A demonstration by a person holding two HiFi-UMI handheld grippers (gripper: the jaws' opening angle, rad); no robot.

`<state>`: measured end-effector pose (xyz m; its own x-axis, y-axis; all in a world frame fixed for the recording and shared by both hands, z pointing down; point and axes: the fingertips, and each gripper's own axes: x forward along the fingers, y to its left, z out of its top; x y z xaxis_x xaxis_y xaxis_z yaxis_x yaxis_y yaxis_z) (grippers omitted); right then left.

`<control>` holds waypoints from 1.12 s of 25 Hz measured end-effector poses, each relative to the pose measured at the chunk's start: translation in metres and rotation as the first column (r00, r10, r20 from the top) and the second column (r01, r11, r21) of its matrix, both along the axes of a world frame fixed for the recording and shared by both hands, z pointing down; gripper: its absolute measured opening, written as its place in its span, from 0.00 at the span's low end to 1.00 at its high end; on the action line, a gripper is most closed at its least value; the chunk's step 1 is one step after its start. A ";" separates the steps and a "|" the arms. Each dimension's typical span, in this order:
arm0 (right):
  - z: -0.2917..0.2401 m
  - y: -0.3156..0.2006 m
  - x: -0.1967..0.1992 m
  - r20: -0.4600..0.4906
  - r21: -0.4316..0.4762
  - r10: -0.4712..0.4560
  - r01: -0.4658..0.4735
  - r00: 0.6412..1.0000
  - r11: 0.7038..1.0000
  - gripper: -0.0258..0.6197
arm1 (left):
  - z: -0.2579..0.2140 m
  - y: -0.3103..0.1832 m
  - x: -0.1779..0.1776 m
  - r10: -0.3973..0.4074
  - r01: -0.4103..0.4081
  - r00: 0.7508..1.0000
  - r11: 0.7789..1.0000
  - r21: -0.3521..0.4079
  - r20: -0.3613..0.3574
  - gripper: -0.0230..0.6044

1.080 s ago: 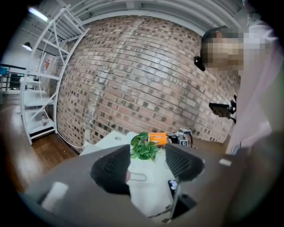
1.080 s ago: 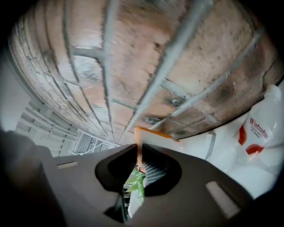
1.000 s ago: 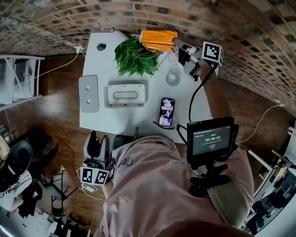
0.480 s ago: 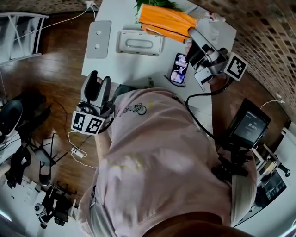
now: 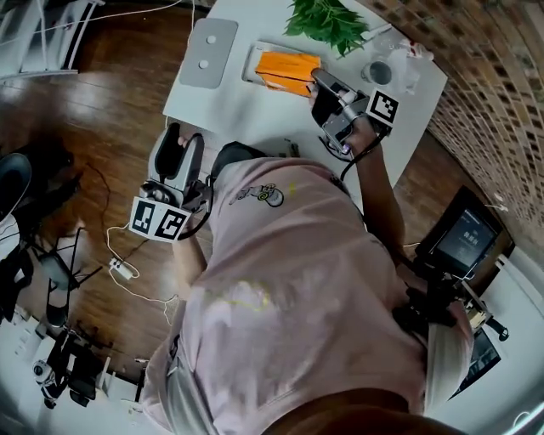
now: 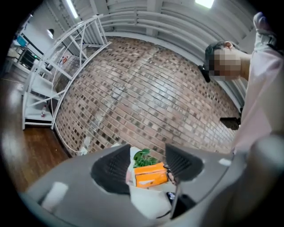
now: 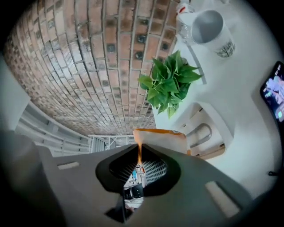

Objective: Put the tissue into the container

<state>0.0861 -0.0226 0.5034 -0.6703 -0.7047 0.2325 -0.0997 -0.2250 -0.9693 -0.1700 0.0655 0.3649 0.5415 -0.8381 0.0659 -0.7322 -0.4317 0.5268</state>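
Observation:
An orange tissue pack (image 5: 287, 70) hangs over the white container (image 5: 252, 58) on the white table (image 5: 246, 110) and covers most of it. My right gripper (image 5: 314, 83) grips the pack by its right end, jaws closing further on it. In the right gripper view a thin edge of the tissue pack (image 7: 162, 141) runs between the pads, with the slotted container (image 7: 208, 133) just beyond. My left gripper (image 5: 181, 157) hangs beside the table's near edge, open and empty. Between its jaws, the left gripper view shows the distant tissue pack (image 6: 150, 174).
A leafy green plant (image 5: 327, 21) and a grey cup (image 5: 378, 72) stand at the table's far side. A flat grey plate (image 5: 208, 53) lies left of the container. A phone (image 7: 275, 91) lies on the table. A small screen (image 5: 467, 238) stands at the right.
The right gripper has carried the orange pack from beside the plant to over the white container. The head camera has swung. The left gripper still hangs by the table's edge.

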 end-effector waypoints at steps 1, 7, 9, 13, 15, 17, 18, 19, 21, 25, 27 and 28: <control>0.001 -0.002 -0.001 0.016 -0.020 0.012 -0.012 1.000 1.000 0.08 | 0.001 0.003 -0.005 -0.014 0.014 1.000 1.000 -0.004 -0.003 0.44; 0.039 -0.011 0.007 0.018 -0.198 0.106 -0.100 0.994 0.975 0.08 | 0.011 0.009 -0.028 -0.082 0.081 0.996 0.996 -0.030 -0.022 0.44; 0.059 -0.015 0.017 -0.041 -0.266 0.147 -0.153 0.988 0.952 0.08 | 0.015 0.006 -0.032 -0.092 0.091 0.995 0.995 -0.037 -0.029 0.44; 0.109 0.002 0.056 -0.276 -0.363 0.072 -0.173 0.959 0.915 0.08 | 0.015 0.000 -0.031 -0.072 0.070 0.997 0.996 -0.054 -0.037 0.44; 0.117 0.002 0.063 -0.377 -0.359 0.004 -0.150 0.926 0.921 0.08 | 0.016 -0.007 -0.026 -0.050 0.048 0.998 0.997 -0.060 -0.039 0.44; 0.106 -0.011 0.056 -0.461 -0.282 -0.079 -0.062 0.884 0.957 0.09 | 0.018 -0.017 -0.020 -0.023 0.020 0.999 0.998 -0.065 -0.036 0.44; 0.095 -0.018 0.047 -0.511 -0.219 -0.137 0.025 0.849 0.975 0.18 | 0.019 -0.022 -0.017 -0.009 0.007 0.999 0.998 -0.066 -0.032 0.44; 0.081 -0.023 0.038 -0.569 -0.153 -0.198 0.134 0.798 0.979 0.28 | 0.020 -0.024 -0.014 0.003 -0.005 1.000 0.998 -0.066 -0.027 0.44; 0.055 -0.024 0.027 -0.719 -0.042 -0.273 0.352 0.639 0.935 0.28 | 0.023 -0.026 -0.009 0.022 -0.023 1.000 0.997 -0.070 -0.018 0.44; 0.026 -0.022 0.030 -0.976 0.009 -0.138 0.669 0.167 0.744 0.28 | 0.030 -0.032 -0.008 0.040 -0.042 0.999 0.995 -0.086 -0.028 0.44; 0.025 -0.017 0.009 -0.993 -0.093 0.012 0.848 -0.115 0.522 0.30 | 0.033 -0.032 -0.009 0.046 -0.049 0.998 0.994 -0.096 -0.032 0.44; 0.030 -0.011 -0.007 -0.963 -0.190 0.113 0.912 -0.246 0.364 0.38 | 0.034 -0.032 -0.010 0.051 -0.054 0.998 0.994 -0.099 -0.032 0.44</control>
